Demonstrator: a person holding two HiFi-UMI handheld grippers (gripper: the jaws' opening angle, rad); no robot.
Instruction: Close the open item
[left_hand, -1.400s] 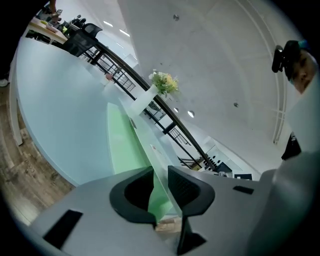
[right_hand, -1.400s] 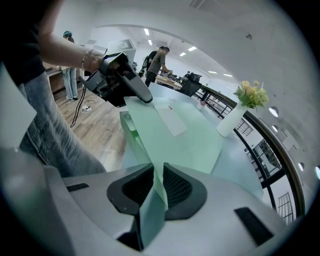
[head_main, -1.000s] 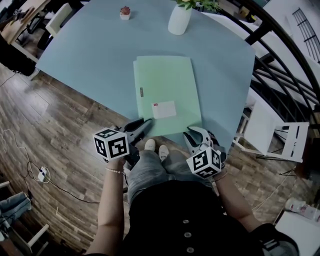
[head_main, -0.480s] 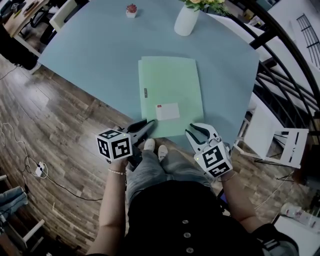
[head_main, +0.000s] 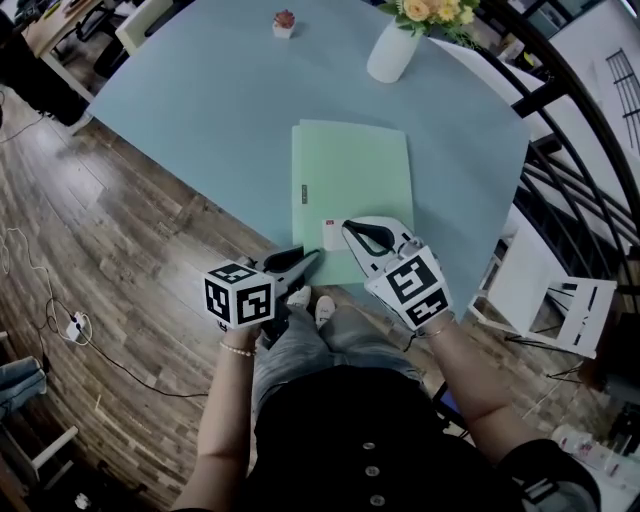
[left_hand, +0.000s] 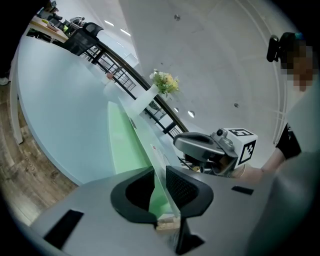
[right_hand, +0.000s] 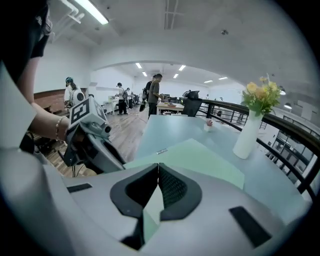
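A pale green folder lies closed and flat on the light blue table, its near edge at the table's rim. My left gripper is at the folder's near-left corner, and in the left gripper view the thin folder edge runs between its nearly closed jaws. My right gripper hovers over the folder's near part, beside the white label. Its jaws have just been closing and now meet at the tips with nothing between them.
A white vase of flowers and a small potted plant stand at the table's far side. A black railing and a white chair are on the right. Wooden floor lies to the left. Several people stand far off in the right gripper view.
My right gripper has moved forward and up from the table's near edge to over the folder's label, and its jaws went from open to shut. The left gripper kept its place.
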